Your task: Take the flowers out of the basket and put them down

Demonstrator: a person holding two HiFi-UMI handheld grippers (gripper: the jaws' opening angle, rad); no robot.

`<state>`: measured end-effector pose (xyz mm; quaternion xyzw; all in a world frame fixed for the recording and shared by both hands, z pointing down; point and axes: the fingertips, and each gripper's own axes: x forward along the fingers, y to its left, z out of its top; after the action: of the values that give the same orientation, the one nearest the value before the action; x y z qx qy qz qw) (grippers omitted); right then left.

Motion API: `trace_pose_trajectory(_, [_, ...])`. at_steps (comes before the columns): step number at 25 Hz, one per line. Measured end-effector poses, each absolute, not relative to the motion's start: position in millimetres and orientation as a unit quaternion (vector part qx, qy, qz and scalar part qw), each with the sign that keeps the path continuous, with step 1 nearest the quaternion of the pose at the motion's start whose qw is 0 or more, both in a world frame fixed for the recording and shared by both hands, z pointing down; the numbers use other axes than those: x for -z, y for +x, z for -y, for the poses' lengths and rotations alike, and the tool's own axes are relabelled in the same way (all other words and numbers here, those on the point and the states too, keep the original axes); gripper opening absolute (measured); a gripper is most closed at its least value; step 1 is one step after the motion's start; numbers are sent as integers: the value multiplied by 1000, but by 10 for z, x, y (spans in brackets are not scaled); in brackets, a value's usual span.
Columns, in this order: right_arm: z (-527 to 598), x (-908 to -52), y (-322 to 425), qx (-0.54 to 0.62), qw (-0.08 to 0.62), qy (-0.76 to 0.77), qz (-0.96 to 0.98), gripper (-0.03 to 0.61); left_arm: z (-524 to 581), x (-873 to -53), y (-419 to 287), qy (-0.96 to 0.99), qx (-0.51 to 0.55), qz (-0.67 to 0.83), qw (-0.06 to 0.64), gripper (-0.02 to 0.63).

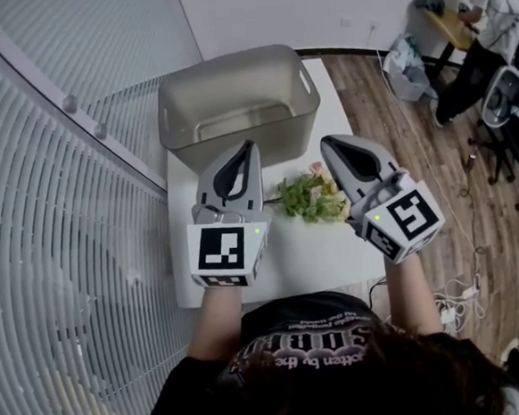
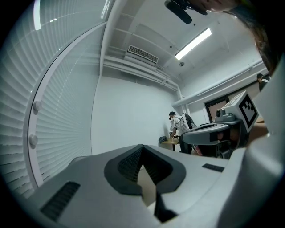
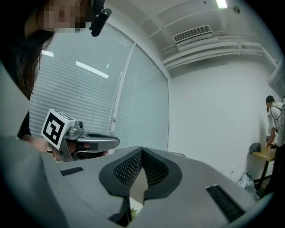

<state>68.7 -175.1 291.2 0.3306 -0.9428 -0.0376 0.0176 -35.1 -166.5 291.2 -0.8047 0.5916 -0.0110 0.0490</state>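
Observation:
A bunch of green and pink flowers (image 1: 312, 198) lies on the white table (image 1: 308, 256), in front of the grey translucent basket (image 1: 233, 97), which looks empty. My left gripper (image 1: 251, 145) is raised just left of the flowers, its jaws shut with nothing between them. My right gripper (image 1: 327, 142) is raised just right of the flowers, also shut and empty. Both point away from me and upward. In the right gripper view a scrap of green from the flowers (image 3: 132, 215) shows below the closed jaws (image 3: 142, 150). The left gripper view shows closed jaws (image 2: 142, 146) against the room.
Slatted window blinds (image 1: 55, 218) curve along the left of the table. Wooden floor lies to the right, with cables (image 1: 454, 299) and a bag (image 1: 404, 61). A person (image 1: 494, 5) stands at a desk in the far right corner, near office chairs (image 1: 506, 102).

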Motion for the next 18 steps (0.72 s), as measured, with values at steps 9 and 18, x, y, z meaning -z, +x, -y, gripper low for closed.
trace_pose_trajectory(9, [1804,-2885,618,21,9,335,942,28,1688,-2945,-475,-800,11,-599,42,2])
trace_pose_trajectory(18, [1872,-2870,610,18,-14,341,940,28,1716,-2975,-540,-796,15,-604,38,2])
